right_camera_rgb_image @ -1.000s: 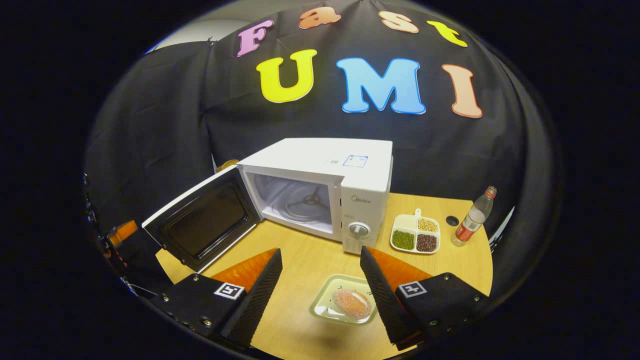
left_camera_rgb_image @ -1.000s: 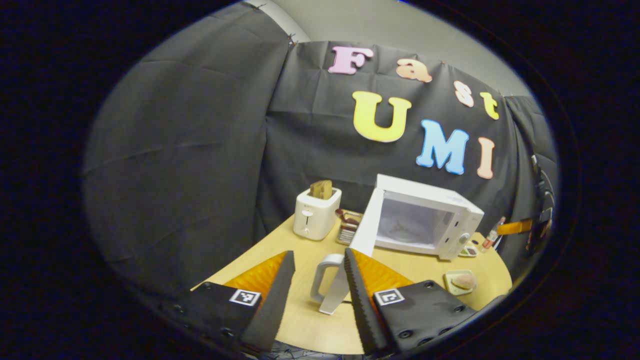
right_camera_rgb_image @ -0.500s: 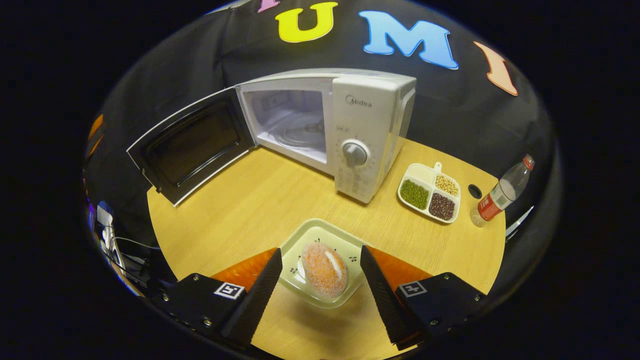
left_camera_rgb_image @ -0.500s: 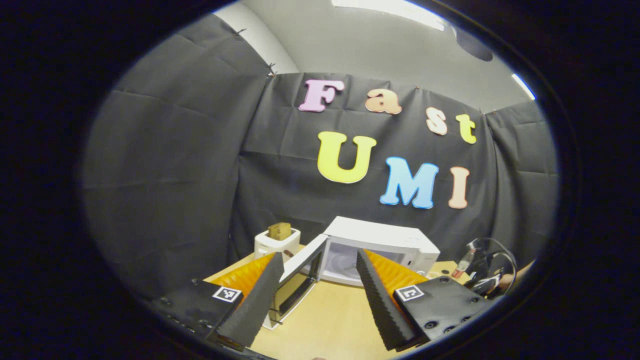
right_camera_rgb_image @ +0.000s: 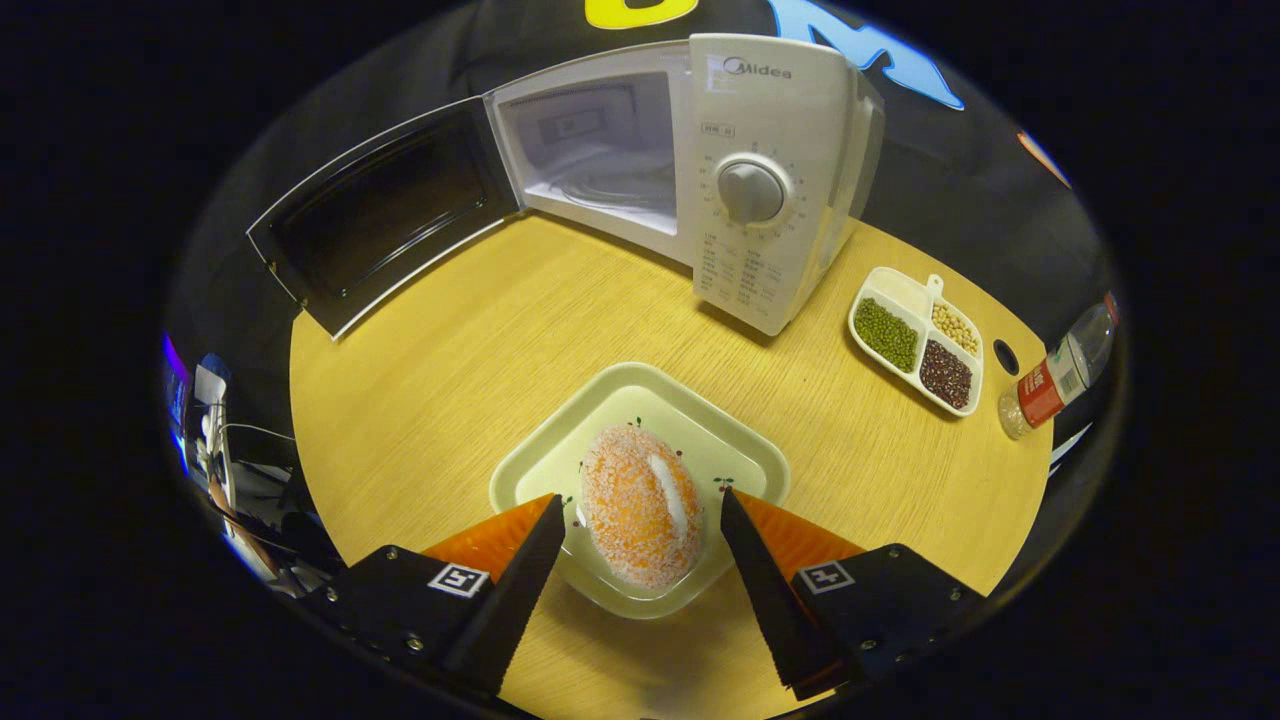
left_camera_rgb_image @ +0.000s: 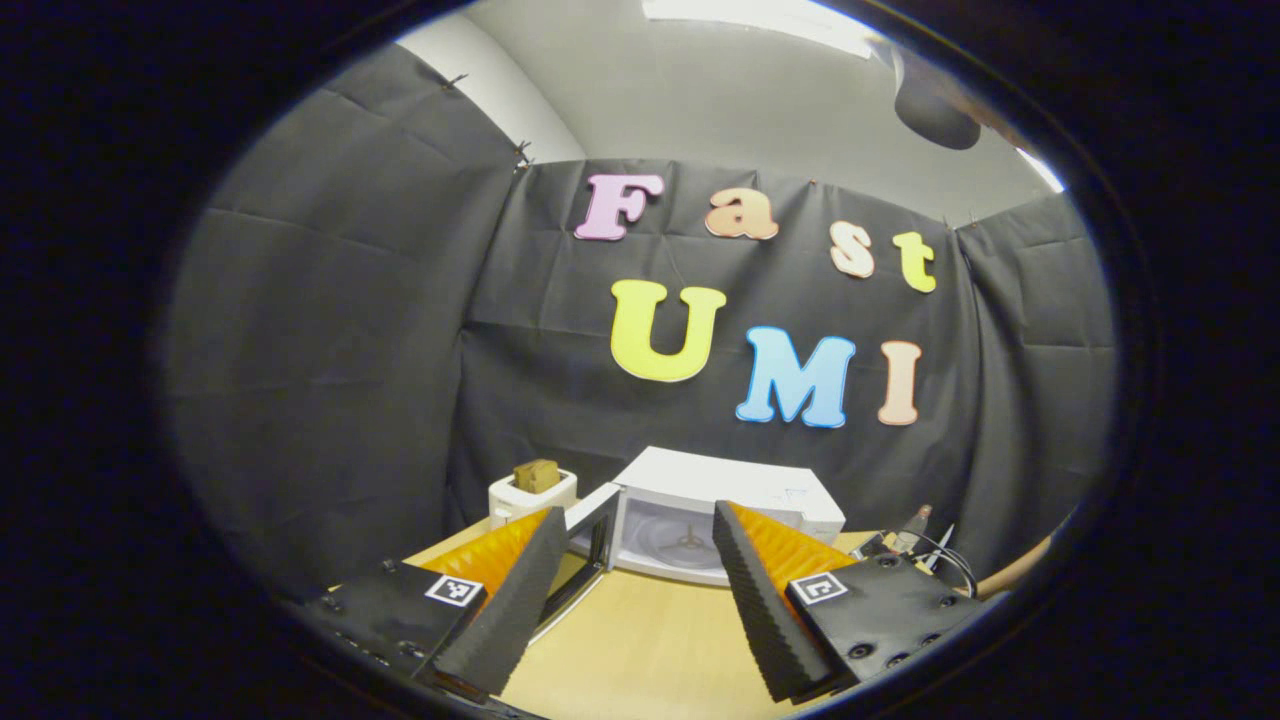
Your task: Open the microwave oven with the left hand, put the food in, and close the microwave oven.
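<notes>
Now the step in hand is the pick-up of the food, w/ the door already open. The white box-shaped microwave oven (right_camera_rgb_image: pixel 700 170) stands at the back of the pale wooden round bench (right_camera_rgb_image: pixel 450 350); its dark-windowed door (right_camera_rgb_image: pixel 385 225) is swung wide to the oven's left and the cavity looks bare, glass turntable visible. The food, an orange sugar-crusted oval bun (right_camera_rgb_image: pixel 640 515), lies on a pale green square plastic tray (right_camera_rgb_image: pixel 745 450) in front of the oven's control panel, well apart from it.

The right hand-held gripper (right_camera_rgb_image: pixel 640 545) has its jaws spread, one finger each side of the bun and over the tray; neither clearly touches, so it grasps nothing yet. The left hand-held gripper (left_camera_rgb_image: pixel 635 590) is also released, jaws apart, holding nothing, hanging back in front of the oven.

Next move, I'd judge: lower a bit more, close on the bun or tray rim (can't tell which is meant), lift level, carry into the cavity past the door edge. Risk: the bun may roll off if the tray tilts.

Vs. 1 s ago: the right gripper was farther back, tray small between its fingers; it's come close over the bun. The left gripper was right at the door handle; it has withdrawn and tilted up.

Right of the oven sit a white three-part dish of beans (right_camera_rgb_image: pixel 920 340) and a clear red-labelled bottle (right_camera_rgb_image: pixel 1055 375).
</notes>
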The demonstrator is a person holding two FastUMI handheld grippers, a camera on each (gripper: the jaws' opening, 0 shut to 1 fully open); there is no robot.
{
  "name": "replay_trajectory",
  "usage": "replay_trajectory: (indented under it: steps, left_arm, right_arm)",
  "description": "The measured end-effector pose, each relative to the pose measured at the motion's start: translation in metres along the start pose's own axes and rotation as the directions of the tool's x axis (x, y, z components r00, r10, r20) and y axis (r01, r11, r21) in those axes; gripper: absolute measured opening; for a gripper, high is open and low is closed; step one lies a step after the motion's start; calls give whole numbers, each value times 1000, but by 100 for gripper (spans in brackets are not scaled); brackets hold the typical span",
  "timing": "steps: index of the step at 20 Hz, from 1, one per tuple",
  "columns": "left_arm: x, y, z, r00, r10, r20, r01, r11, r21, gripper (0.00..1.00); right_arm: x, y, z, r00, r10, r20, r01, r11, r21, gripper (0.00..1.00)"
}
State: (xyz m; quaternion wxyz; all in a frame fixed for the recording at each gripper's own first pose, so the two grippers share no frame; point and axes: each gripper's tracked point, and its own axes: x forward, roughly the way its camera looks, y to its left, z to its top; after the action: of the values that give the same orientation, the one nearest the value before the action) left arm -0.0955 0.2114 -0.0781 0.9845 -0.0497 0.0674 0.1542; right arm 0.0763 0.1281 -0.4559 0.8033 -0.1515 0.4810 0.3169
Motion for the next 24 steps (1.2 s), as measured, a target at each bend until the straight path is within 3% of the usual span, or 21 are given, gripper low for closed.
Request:
replay_trajectory:
  steps: [2, 5, 8, 10, 11, 18, 22, 24]
  left_arm:
    - [1, -5, -5, 1000, -12, -17, 12, 1000, 8, 96]
    - [11, -1, -9, 999, -21, -30, 22, 999, 33, 96]
    - [20, 4, -10, 999, -33, -37, 34, 999, 27, 95]
    - [26, 6, -4, 999, -42, -24, 42, 999, 29, 95]
    - [27, 5, -3, 999, -51, -17, 52, 998, 26, 94]
    - [54, -8, -1, 990, -138, -26, 139, 990, 22, 93]
    - [69, -18, 11, 983, -183, -13, 183, 982, 38, 96]
    - [72, -12, 21, 986, -169, 6, 168, 984, 64, 99]
  right_arm:
    - [6, -2, -5, 1000, -5, -25, 5, 1000, 14, 96]
    - [8, 2, -5, 999, 9, -37, -7, 999, 36, 75]
    - [0, 0, 0, 999, -33, -37, 32, 999, -20, 68]
    - [-12, 4, 14, 998, -55, 14, 56, 997, -60, 55]
    - [-22, 9, 23, 997, -57, 44, 60, 995, -82, 59]
    - [-76, 38, 93, 967, -118, 226, 168, 961, -219, 59]
    - [-98, 34, 132, 917, -224, 330, 334, 884, -328, 59]
    - [-101, 33, 149, 887, -264, 380, 407, 836, -368, 59]
